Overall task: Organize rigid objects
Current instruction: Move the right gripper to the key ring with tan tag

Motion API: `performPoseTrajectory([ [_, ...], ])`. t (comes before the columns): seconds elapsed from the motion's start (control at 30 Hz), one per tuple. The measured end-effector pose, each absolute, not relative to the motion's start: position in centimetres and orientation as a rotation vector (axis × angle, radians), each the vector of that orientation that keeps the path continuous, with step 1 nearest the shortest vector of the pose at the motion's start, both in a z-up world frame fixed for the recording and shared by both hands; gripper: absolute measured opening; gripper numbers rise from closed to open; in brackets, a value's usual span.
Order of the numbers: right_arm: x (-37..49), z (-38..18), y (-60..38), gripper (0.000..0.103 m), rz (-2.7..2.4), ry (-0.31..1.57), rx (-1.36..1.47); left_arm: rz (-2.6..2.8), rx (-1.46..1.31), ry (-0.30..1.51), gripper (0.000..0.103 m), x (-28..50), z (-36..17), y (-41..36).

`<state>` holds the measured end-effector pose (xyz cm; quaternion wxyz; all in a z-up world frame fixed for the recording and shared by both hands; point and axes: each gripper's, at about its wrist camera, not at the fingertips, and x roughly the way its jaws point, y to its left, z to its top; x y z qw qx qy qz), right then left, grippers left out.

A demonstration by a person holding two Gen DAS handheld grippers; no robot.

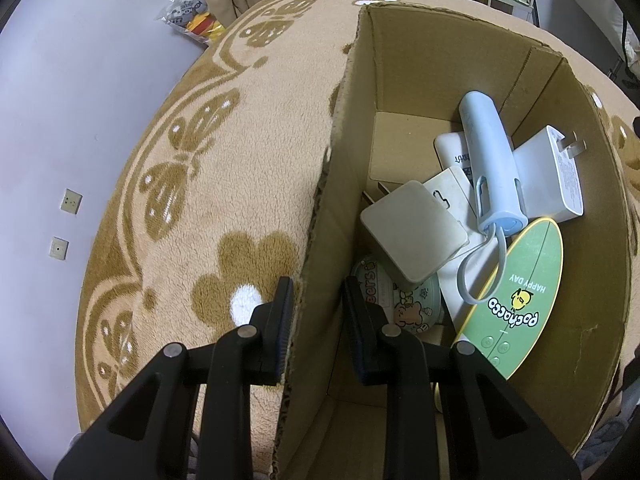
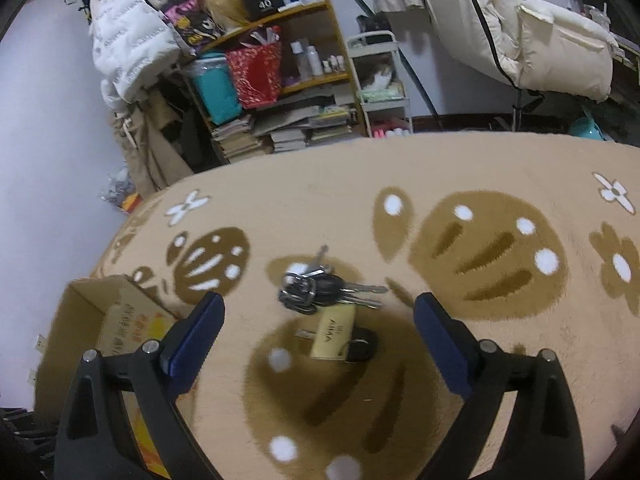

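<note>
The key bunch (image 2: 324, 292) lies mid-rug (image 2: 480, 168), away from every edge, between the wide-apart fingers of the right gripper (image 2: 318, 320). Light, rigid and loosely jointed; probably best gripped at the black fobs. The left gripper (image 1: 316, 320) clamps the cardboard box (image 1: 320, 216) wall.

Round tin (image 1: 400, 300) in the cardboard box (image 1: 580, 280): largely covered by the square beige block (image 1: 412, 232) and a black finger; lettering reads only "eers". White flat card (image 1: 454, 188): mostly under the pale blue tube (image 1: 492, 168). Green oval board (image 1: 520, 292): lower end hidden behind the gripper frame. Key bunch (image 2: 324, 284): motion-blurred, key count unclear. Tan tag (image 2: 334, 332): print illegible. Box (image 2: 80, 332) in the right wrist view: cut off by the finger and the frame
</note>
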<state>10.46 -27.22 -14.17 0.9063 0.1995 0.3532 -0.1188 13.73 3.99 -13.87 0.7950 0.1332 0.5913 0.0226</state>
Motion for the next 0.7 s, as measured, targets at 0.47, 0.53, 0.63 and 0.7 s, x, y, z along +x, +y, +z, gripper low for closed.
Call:
performPoseTrajectory([
  [0.47,10.8,-18.6,-29.7,0.091,-0.271,0.815,0.474,0.049,0.288,1.271,0.026,13.8,-13.9,4.0],
  [0.53,11.1,-19.2,-29.7,0.085,-0.266,0.839,0.468,0.049,0.287,1.271,0.026,13.7,-13.9,4.0],
  [0.63,11.4,-20.0,-29.5,0.081,-0.252,0.862,0.457,0.049,0.288,1.271,0.026,13.8,-13.9,4.0],
  [0.7,11.5,-20.1,-29.3,0.079,-0.250,0.862,0.451,0.049,0.288,1.271,0.026,13.8,-13.9,4.0],
])
